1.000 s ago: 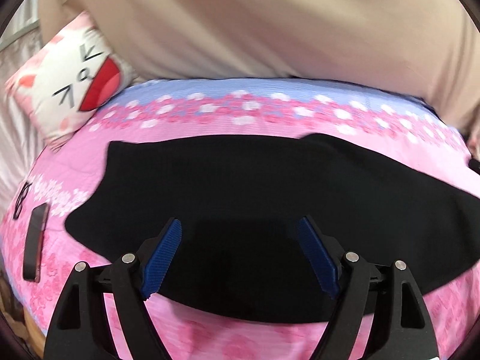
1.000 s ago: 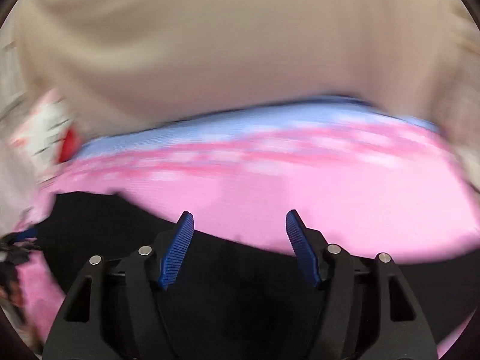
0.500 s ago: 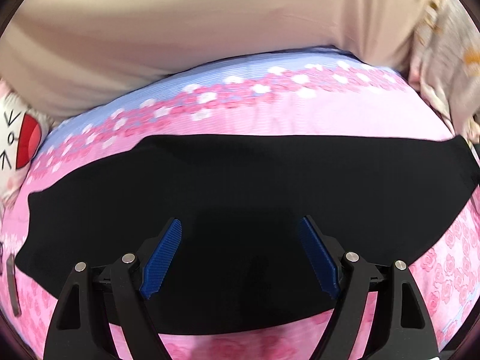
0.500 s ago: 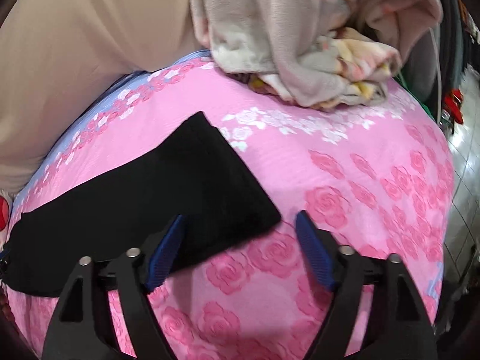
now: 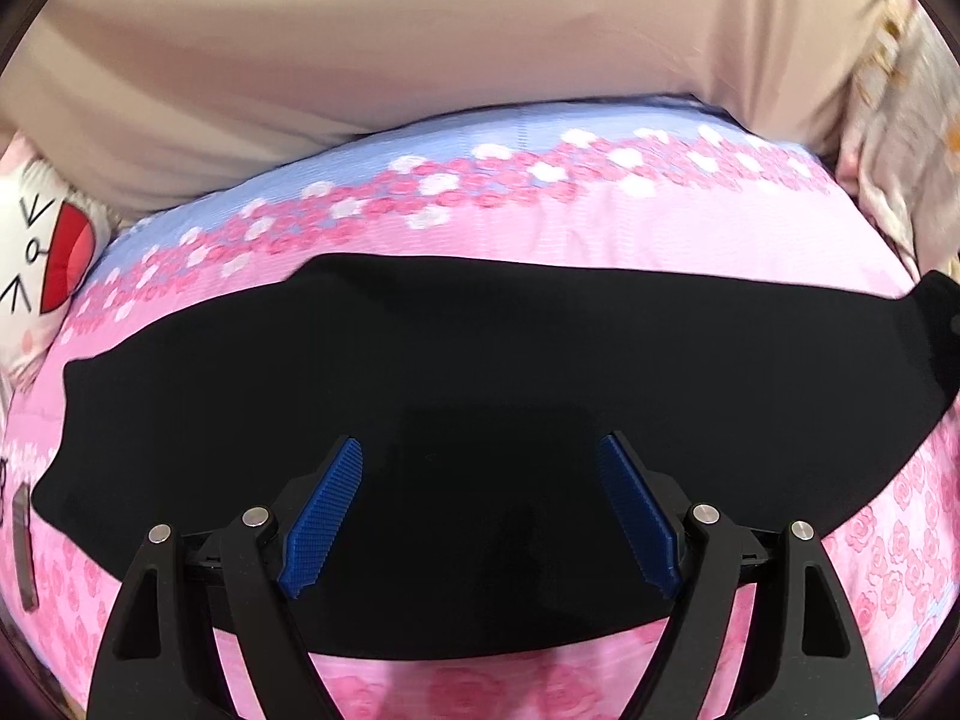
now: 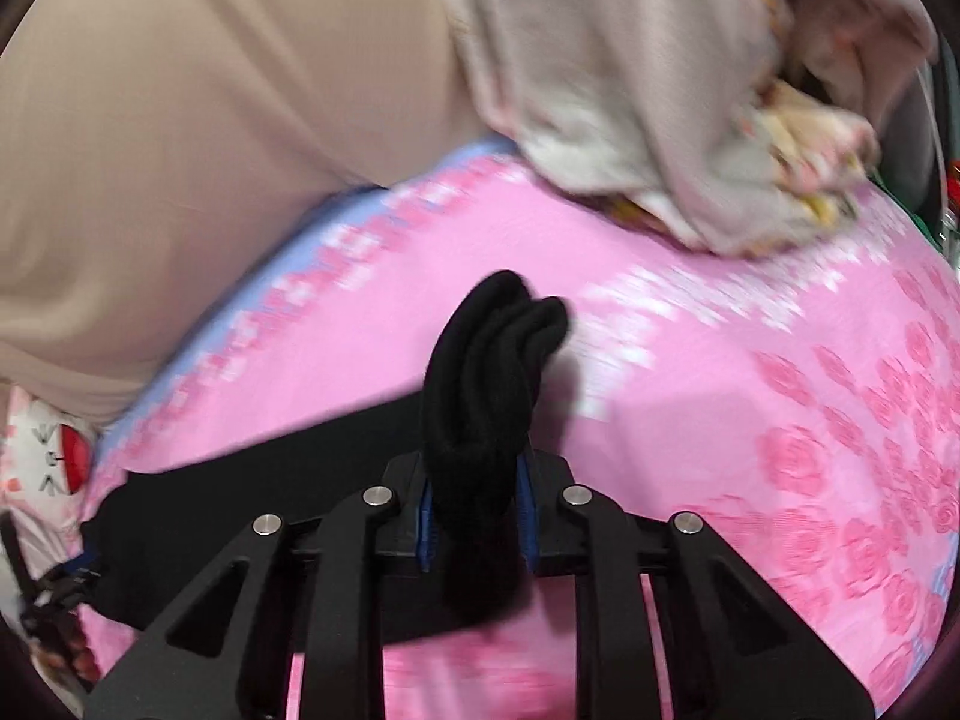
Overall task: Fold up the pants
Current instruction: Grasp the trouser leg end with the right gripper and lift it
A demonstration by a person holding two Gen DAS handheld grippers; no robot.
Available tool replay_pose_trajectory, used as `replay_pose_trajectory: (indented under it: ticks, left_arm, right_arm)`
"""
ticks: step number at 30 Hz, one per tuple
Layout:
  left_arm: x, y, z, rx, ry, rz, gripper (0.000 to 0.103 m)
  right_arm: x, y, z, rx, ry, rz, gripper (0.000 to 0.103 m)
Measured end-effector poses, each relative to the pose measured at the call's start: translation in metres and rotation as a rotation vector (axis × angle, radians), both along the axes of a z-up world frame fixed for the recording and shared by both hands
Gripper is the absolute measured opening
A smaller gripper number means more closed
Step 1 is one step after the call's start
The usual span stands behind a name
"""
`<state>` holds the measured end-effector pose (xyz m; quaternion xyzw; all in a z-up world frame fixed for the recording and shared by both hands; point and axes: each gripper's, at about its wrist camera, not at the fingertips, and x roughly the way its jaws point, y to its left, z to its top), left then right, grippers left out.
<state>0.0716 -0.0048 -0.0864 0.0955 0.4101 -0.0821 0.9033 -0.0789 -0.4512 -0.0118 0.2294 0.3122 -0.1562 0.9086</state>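
Black pants (image 5: 480, 360) lie flat, stretched left to right across the pink floral bed cover (image 5: 540, 222). My left gripper (image 5: 480, 444) hovers over their near middle, its blue pads wide apart with nothing pinched between them. In the right wrist view, my right gripper (image 6: 475, 480) is closing its jaws on the right end of the pants (image 6: 492, 360). The cloth is bunched into upright folds between the pads and rises off the cover. The rest of the pants trails flat to the left.
A cat-face pillow (image 5: 36, 258) sits at the far left. A heap of pale floral blanket (image 6: 660, 90) lies at the back right. Beige fabric (image 5: 420, 60) fills the background. A thin dark object (image 5: 23, 546) lies at the left edge of the bed.
The right gripper swung to the pants' right end and closed on it, bunching the cloth upward. The left gripper slid right along the pants and stayed open.
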Motion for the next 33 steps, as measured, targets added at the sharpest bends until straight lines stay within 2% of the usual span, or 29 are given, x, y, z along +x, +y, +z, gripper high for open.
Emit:
replay_pose_trajectory:
  ticks: [4,8,13,16,19,21,23,25,28,30,33]
  left_arm:
    - [0.006,0.027,0.002,-0.028,-0.021,0.030,0.079]
    - [0.026,0.041,-0.006,-0.058,-0.009,0.015,0.079]
    - [0.053,0.048,-0.036,-0.050,0.073,0.018,0.079]
    - [0.052,0.043,-0.037,-0.032,0.051,-0.009,0.079]
    - [0.047,0.026,-0.030,-0.063,0.049,-0.121,0.080]
    - [0.046,0.013,-0.035,-0.051,0.072,-0.175,0.082]
    - [0.044,0.004,-0.043,-0.025,0.056,-0.195,0.082]
    - [0.039,0.004,-0.042,-0.012,0.028,-0.200,0.082]
    - [0.034,0.021,-0.031,-0.056,0.023,-0.165,0.081]
    - [0.028,0.040,-0.023,-0.074,-0.002,-0.135,0.082]
    - [0.019,0.077,-0.017,-0.078,-0.016,-0.075,0.082]
  right_arm:
    - [0.030,0.060,0.033,-0.020,-0.054,0.127,0.020]
    - [0.076,0.148,0.050,-0.010,-0.088,0.314,0.020]
    - [0.126,0.253,0.039,-0.001,-0.048,0.509,0.019]
    - [0.143,0.296,0.028,0.005,-0.022,0.584,0.019]
    - [0.153,0.315,0.026,0.012,-0.022,0.594,0.019]
    - [0.151,0.315,0.029,0.008,-0.028,0.577,0.019]
    - [0.148,0.311,0.036,-0.008,-0.029,0.558,0.019]
    - [0.144,0.309,0.040,-0.018,-0.030,0.547,0.019]
    - [0.145,0.315,0.042,-0.032,-0.022,0.566,0.019]
    - [0.152,0.326,0.033,-0.032,0.005,0.595,0.019]
    - [0.163,0.349,-0.002,-0.027,0.086,0.664,0.019]
